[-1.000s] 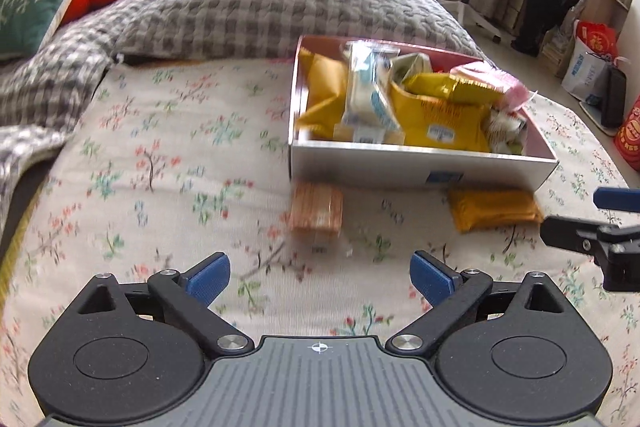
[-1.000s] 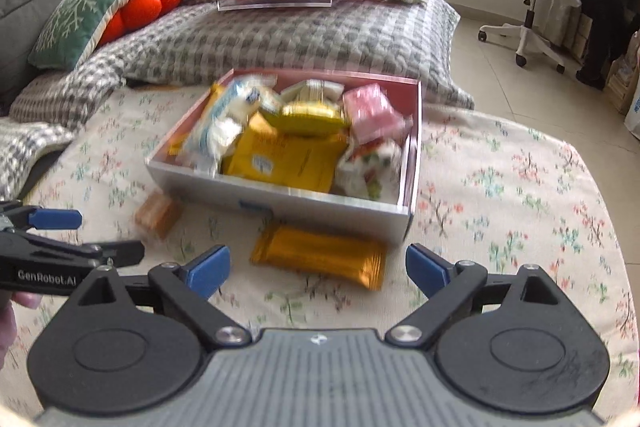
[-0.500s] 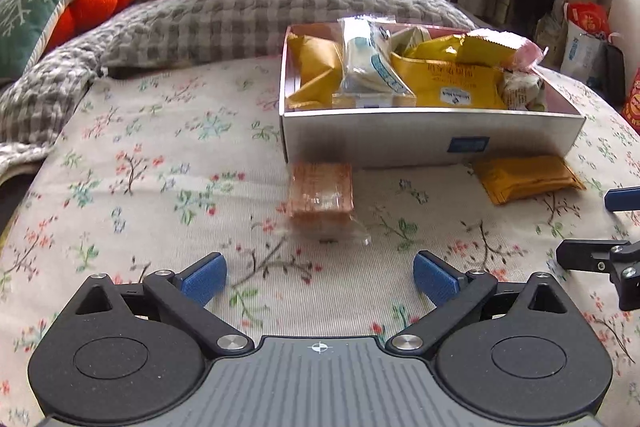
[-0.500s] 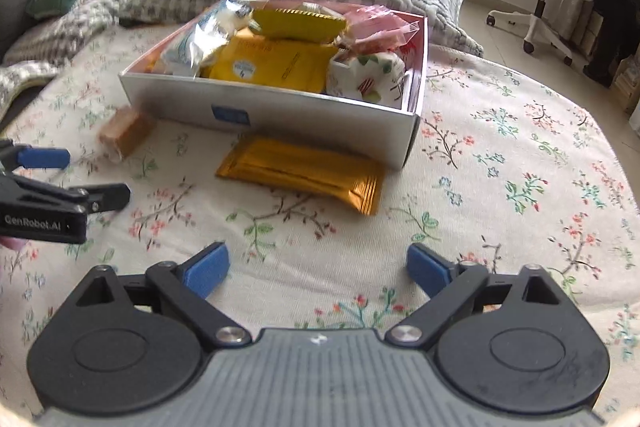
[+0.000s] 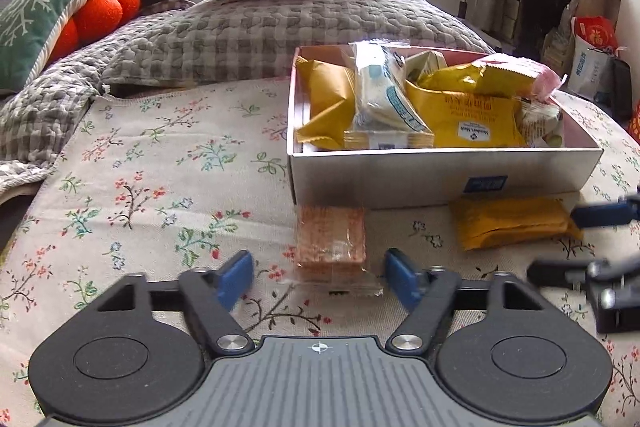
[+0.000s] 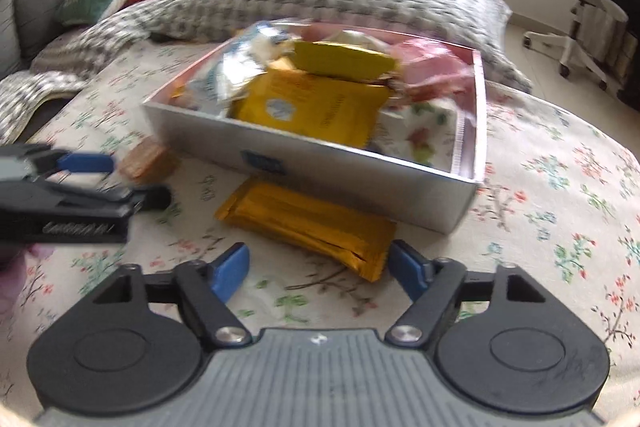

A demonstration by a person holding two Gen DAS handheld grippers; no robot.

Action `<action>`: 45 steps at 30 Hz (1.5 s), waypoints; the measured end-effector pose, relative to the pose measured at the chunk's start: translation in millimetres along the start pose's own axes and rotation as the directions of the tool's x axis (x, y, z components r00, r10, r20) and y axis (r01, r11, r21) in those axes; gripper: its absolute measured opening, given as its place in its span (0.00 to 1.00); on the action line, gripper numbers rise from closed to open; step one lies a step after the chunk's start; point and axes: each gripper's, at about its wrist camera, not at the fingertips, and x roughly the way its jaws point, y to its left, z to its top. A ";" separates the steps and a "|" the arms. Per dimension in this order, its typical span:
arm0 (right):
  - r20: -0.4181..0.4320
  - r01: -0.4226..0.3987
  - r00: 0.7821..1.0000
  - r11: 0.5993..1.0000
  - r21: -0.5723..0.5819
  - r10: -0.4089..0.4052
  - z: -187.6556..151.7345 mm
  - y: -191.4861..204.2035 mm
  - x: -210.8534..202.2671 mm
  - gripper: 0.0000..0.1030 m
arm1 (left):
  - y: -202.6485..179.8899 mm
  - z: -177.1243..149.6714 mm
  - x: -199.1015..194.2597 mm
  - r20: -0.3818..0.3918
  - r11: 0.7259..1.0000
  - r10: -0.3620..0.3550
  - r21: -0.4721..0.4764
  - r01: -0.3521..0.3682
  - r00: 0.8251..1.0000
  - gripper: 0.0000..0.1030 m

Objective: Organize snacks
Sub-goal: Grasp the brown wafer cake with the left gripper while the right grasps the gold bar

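Left claw (image 5: 318, 277) closing, pads astride clear-wrapped wafer (image 5: 331, 242), not yet pressed, right claw (image 6: 316, 267) closing about gold bar (image 6: 308, 223), both snacks lying on floral cloth (image 5: 140, 179) against filled box (image 5: 440, 175), quilt (image 5: 256, 31) behind.

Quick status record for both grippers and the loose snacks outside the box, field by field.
surface: floral cloth
box: silver box, full of snack packets
loose snack 1: clear-wrapped wafer, lying in front of the box
loose snack 2: gold bar packet, lying flat against the box's front wall
left gripper: jaws closing around the wafer, pads not yet pressing
right gripper: jaws closing around the gold bar packet's near end, contact unclear through blur
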 end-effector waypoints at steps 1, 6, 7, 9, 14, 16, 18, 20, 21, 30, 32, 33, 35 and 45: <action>-0.006 -0.016 1.000 1.000 -0.011 0.016 0.1 4.9 -0.7 0.67 | 0.8 0.6 -0.5 -0.002 1.000 0.002 -0.003 -0.002 1.000 0.56; -0.060 -0.142 0.989 0.982 -0.123 0.136 -7.2 35.2 -13.5 0.60 | 4.2 2.0 -2.7 -0.008 1.000 0.011 -0.008 -0.011 1.000 0.45; -0.063 -0.142 0.989 0.980 -0.141 0.135 -7.6 39.0 -15.3 0.60 | 4.2 1.8 -2.8 -0.009 1.000 0.009 -0.005 -0.009 1.000 0.45; -0.054 -0.114 0.993 0.981 -0.159 0.106 -6.2 41.8 -17.3 0.61 | 3.8 2.0 -2.4 -0.013 1.000 0.007 -0.001 -0.007 1.000 0.45; -0.050 -0.045 0.998 0.990 -0.130 0.039 9.2 32.3 0.4 0.62 | 3.5 4.6 0.6 -0.020 1.000 0.000 0.013 0.001 1.000 0.45; -0.057 -0.027 0.998 0.990 -0.140 0.020 13.9 29.9 9.6 0.62 | 4.0 5.5 1.9 -0.023 1.000 0.000 0.008 0.000 1.000 0.45; -0.059 -0.024 0.998 0.988 -0.153 0.015 19.2 29.8 17.6 0.65 | 3.9 6.5 2.7 -0.026 1.000 0.002 0.004 -0.002 1.000 0.44; -0.062 -0.034 0.998 0.986 -0.163 0.025 22.0 31.8 19.2 0.66 | 3.9 6.9 2.8 -0.030 1.000 0.003 0.004 -0.002 1.000 0.44; -0.064 -0.039 0.998 0.984 -0.172 0.028 23.9 34.3 20.8 0.64 | 4.3 6.9 2.7 -0.031 1.000 0.002 0.003 -0.002 1.000 0.44; -0.044 -0.034 0.999 0.975 -0.219 0.025 19.9 50.2 17.0 0.35 | 2.5 5.9 -0.8 -0.038 1.000 -0.001 0.001 0.001 0.999 0.42; -0.047 -0.041 0.998 0.976 -0.213 0.031 17.1 50.4 12.4 0.31 | 0.8 4.7 -3.3 -0.044 1.000 -0.003 0.008 0.004 0.999 0.42; -0.055 -0.049 0.998 0.977 -0.207 0.039 16.0 50.0 9.9 0.30 | 0.3 4.0 -4.8 -0.048 1.000 -0.005 0.011 0.005 0.999 0.42; -0.074 -0.083 0.995 0.977 -0.194 0.070 13.8 49.9 4.3 0.30 | 0.1 3.1 -7.6 -0.055 1.000 -0.009 0.011 0.010 0.998 0.42; -0.087 -0.102 0.993 0.976 -0.192 0.086 27.2 50.1 8.5 0.50 | 4.2 3.3 -6.3 -0.070 0.999 -0.037 0.006 0.037 0.997 0.43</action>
